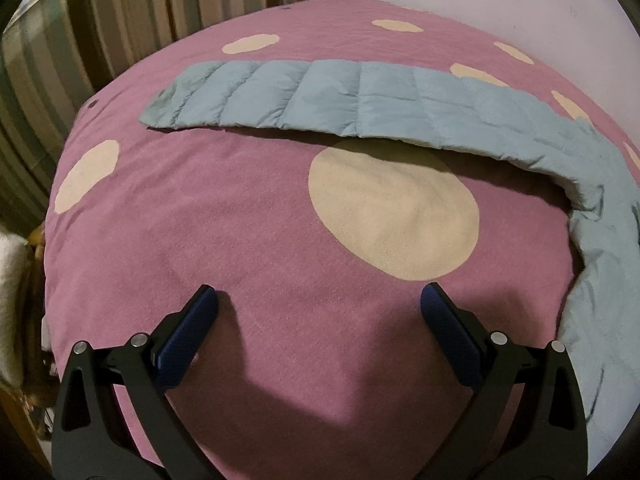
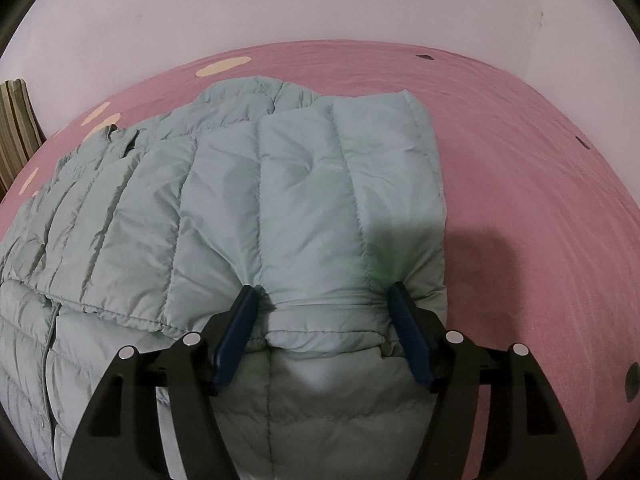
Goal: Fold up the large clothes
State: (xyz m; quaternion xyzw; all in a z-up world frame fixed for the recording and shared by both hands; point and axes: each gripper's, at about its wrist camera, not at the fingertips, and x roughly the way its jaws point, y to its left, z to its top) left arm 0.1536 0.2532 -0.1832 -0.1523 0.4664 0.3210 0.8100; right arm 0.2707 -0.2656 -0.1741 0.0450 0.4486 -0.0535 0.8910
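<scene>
A pale blue quilted puffer jacket (image 2: 240,208) lies on a pink bed cover. In the right wrist view a sleeve is folded across the body, and my right gripper (image 2: 322,296) is open with its blue fingers (image 2: 236,332) pressed down on either side of a bunched fold of the sleeve. In the left wrist view the other sleeve (image 1: 320,100) stretches flat across the bed, and the jacket body (image 1: 600,240) rises at the right edge. My left gripper (image 1: 320,300) is open and empty above bare cover, short of the sleeve.
The pink bed cover (image 1: 200,220) has large cream dots (image 1: 392,208). Striped curtains (image 1: 120,8) hang behind the bed at left. A pale wall (image 2: 320,0) runs along the far side. The bed edge drops off at left (image 1: 44,280).
</scene>
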